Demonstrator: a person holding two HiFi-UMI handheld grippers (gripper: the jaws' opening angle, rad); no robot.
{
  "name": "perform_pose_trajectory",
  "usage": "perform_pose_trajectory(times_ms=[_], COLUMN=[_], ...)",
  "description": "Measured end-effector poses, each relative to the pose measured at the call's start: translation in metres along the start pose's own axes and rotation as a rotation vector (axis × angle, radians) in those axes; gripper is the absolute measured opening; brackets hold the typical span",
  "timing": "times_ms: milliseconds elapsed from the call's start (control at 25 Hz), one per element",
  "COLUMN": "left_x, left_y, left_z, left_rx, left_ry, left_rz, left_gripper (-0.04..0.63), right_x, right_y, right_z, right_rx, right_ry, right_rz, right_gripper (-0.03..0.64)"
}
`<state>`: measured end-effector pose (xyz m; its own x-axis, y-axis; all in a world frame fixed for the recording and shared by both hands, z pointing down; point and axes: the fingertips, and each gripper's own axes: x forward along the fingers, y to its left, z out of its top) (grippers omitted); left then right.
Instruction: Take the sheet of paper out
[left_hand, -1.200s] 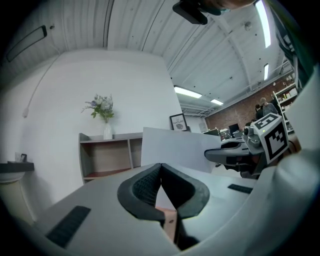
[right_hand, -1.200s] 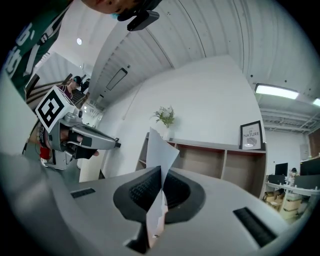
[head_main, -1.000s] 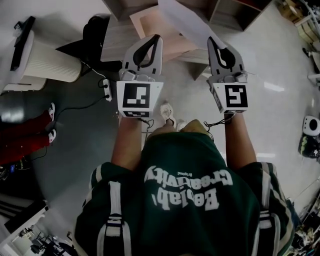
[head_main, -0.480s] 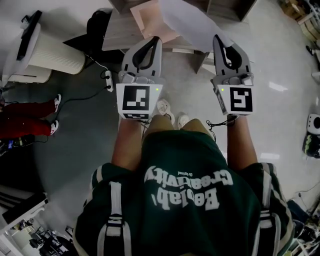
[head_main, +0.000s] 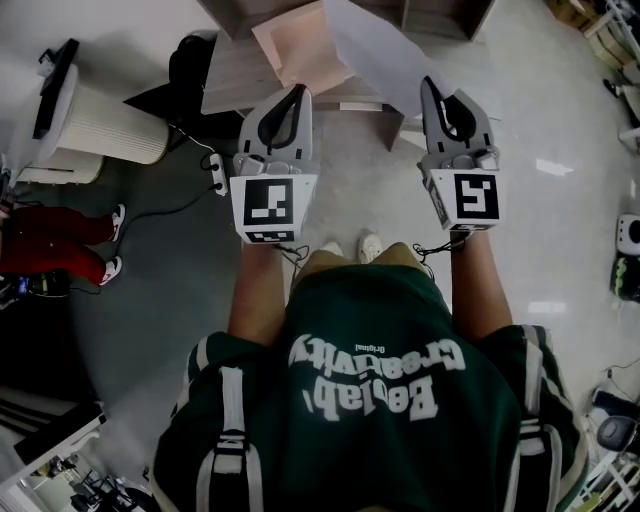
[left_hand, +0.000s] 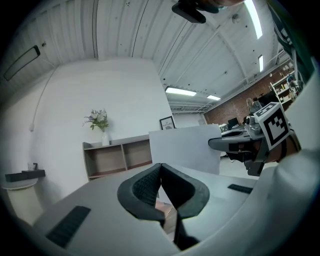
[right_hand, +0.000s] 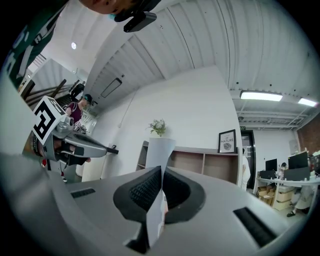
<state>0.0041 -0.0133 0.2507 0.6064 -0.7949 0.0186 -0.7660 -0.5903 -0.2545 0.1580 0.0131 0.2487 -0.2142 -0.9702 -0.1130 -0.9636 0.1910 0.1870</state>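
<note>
At the near edge of the tabletop (head_main: 235, 85), my right gripper (head_main: 433, 88) has its jaws pinched on the sheet of paper (head_main: 385, 50), gripping its near edge. From there the sheet runs forward and left, long axis slanting toward the pink folder (head_main: 300, 45), with its far end over the folder's right side. Can't tell if that end is tucked in or clear. The right gripper view confirms the grip: the sheet is edge-on between the pads and rises past the tips. My left gripper (head_main: 298, 93) sits just beside the folder's near corner, jaws pressed together, nothing I can make out between them. So right has the sheet and left is nearer the folder. My guess: pull back and right, along the sheet's length, away from the folder.
</note>
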Motion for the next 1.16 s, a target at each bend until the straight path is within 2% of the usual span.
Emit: perform_pose_trajectory(times_ms=[200, 600, 1160], left_x=[-0.002, -0.006, 0.010], left_y=[0.004, 0.010, -0.007], left_z=[0.002, -0.005, -0.004], left_rx=[-0.004, -0.032, -0.026], left_ry=[0.005, 0.021, 0.012], left_rz=[0.003, 0.027, 0.042], left_gripper=[0.018, 0.018, 0.018], right_x=[0.005, 0.007, 0.004], right_y=[0.006, 0.014, -0.006], right_z=[-0.001, -0.004, -0.013], right_rx=[0.007, 0.025, 0.021], right_ry=[0.047, 0.052, 0.046], right_rz=[0.008, 0.035, 0.045], right_gripper=[0.034, 0.034, 0.034])
